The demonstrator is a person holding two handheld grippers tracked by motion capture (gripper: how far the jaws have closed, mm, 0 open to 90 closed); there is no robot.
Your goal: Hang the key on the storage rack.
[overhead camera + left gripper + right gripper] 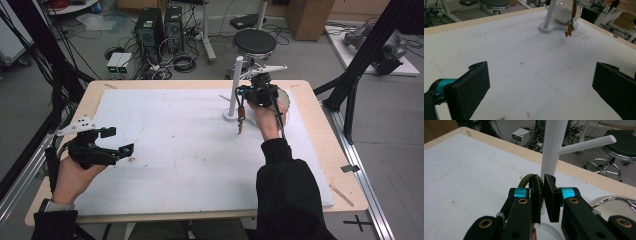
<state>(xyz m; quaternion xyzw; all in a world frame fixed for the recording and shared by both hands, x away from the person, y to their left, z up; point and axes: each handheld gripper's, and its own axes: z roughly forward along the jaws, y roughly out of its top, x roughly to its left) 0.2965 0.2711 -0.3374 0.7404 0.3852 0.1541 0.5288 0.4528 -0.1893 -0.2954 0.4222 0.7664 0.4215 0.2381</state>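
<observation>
Keychain (241, 120) dangling from the right gripper (243, 94) at the far right of the table (320, 135).
Right gripper is pinched down on the keychain's olive cord loop (526, 181), right beside the white peg stand (234, 90), charm hanging above the white mat (190, 150). Left gripper (119, 141) sits near left over the mat, jaws spread wide, holding nothing.
</observation>
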